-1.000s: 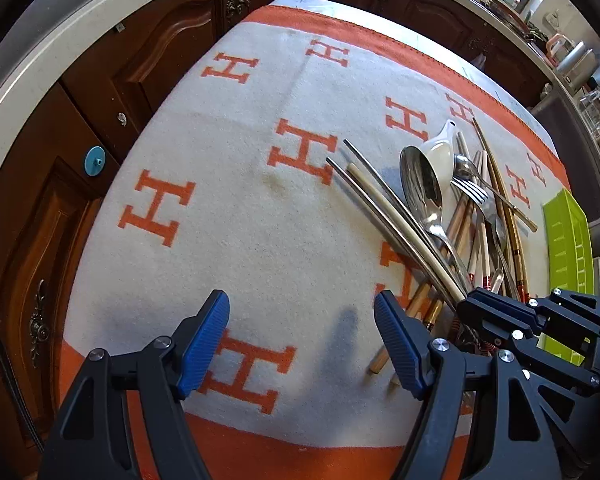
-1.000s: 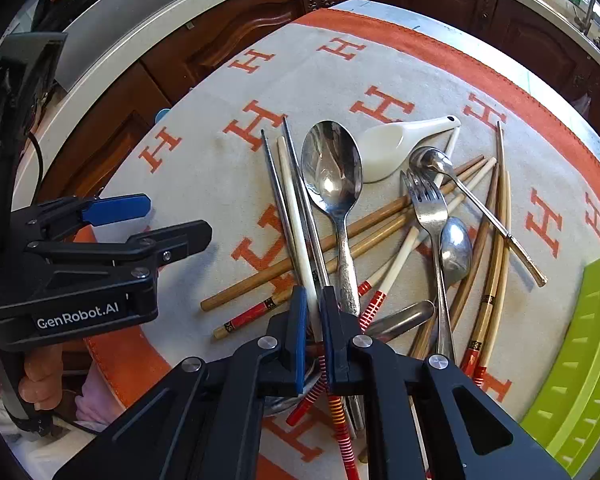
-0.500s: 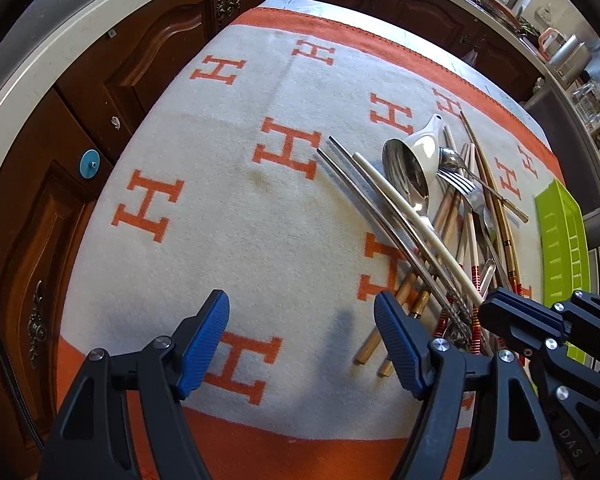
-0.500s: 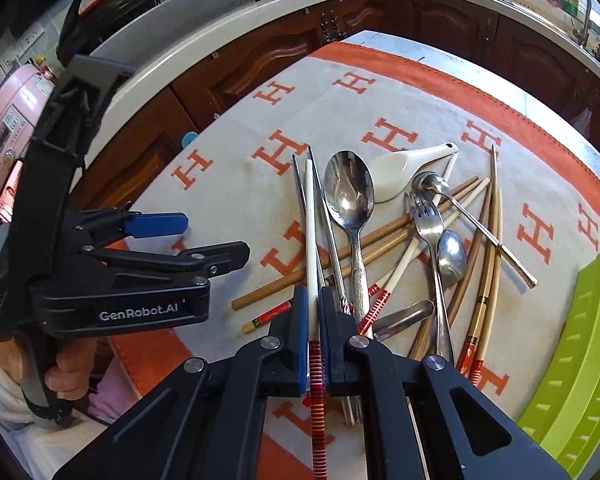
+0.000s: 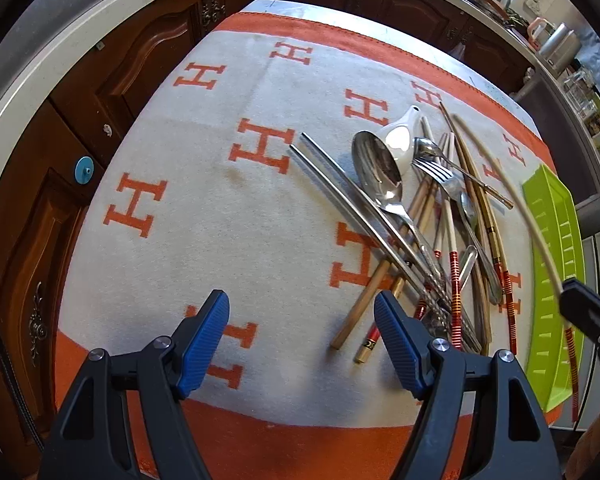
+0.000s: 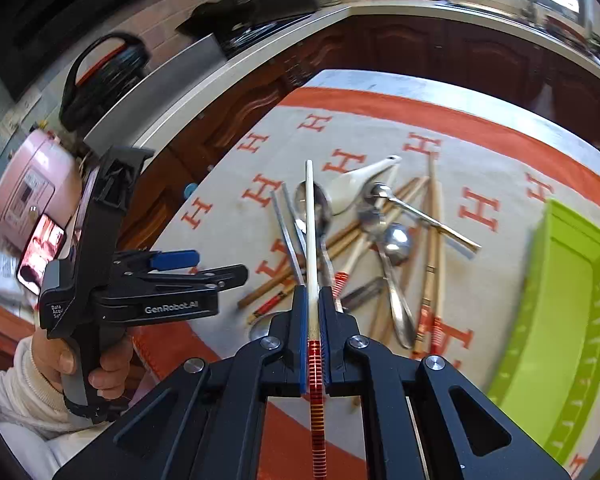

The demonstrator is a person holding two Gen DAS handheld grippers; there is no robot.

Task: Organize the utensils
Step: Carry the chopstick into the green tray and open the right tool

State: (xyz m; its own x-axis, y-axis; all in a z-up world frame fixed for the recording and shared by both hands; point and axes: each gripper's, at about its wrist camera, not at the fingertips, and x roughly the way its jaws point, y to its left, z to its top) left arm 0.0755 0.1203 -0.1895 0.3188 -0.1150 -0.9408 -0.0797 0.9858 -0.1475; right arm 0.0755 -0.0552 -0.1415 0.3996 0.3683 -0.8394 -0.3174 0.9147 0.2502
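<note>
My right gripper [image 6: 313, 306] is shut on a cream chopstick [image 6: 309, 232] with a red banded end and holds it lifted above the pile; the same chopstick [image 5: 516, 200] shows in the left wrist view, over the green tray [image 5: 556, 272]. The pile of utensils [image 5: 420, 216] lies on the cloth: a large steel spoon [image 5: 376, 168], a white ceramic spoon [image 5: 400, 140], a fork [image 5: 436, 172], two steel chopsticks [image 5: 340, 192], wooden chopsticks. My left gripper [image 5: 300, 340] is open and empty, low over the cloth left of the pile.
An orange-bordered cream cloth [image 5: 220, 200] with H marks covers the table. The green tray [image 6: 560, 320] sits at the right. Dark wooden cabinets [image 5: 80, 100] stand beyond the table's left edge. A pink appliance [image 6: 32, 192] stands far left.
My right gripper has lifted the cream chopstick out of the pile and carried it up and right, toward the tray side. My left gripper has stayed open, nearly still.
</note>
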